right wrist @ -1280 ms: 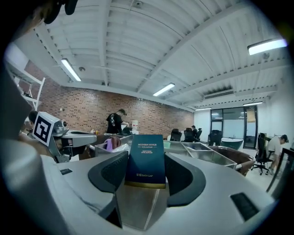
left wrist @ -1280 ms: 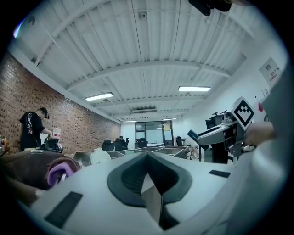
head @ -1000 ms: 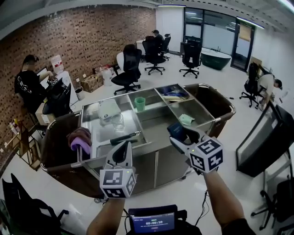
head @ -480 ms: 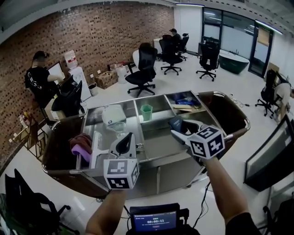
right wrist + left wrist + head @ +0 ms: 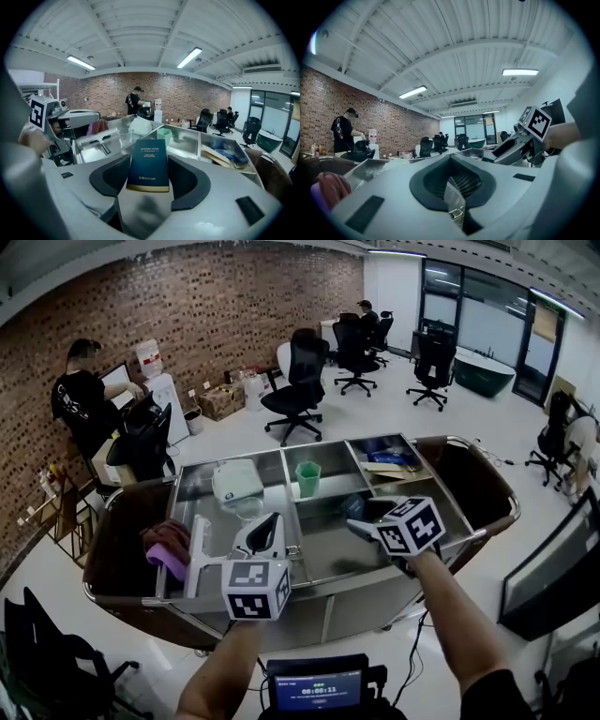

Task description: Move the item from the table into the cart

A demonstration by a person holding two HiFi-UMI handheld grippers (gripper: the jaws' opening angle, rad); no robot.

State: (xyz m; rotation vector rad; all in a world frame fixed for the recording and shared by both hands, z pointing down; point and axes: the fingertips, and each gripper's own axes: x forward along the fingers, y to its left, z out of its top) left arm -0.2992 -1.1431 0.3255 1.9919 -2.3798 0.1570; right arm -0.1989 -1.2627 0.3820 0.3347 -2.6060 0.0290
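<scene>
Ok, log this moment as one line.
right gripper: jaws shut on dark blue rectangular box | left gripper: jaws shut, empty | box over steel cart, not yet released

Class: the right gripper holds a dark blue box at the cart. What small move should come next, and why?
Probably lower the right gripper a little toward the steel compartment ahead before opening: its jaws clamp the dark blue box, which hangs above the cart.

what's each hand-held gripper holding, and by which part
Right hand-held gripper pinches the dark blue box by its two sides; left hand-held gripper holds nothing.
</scene>
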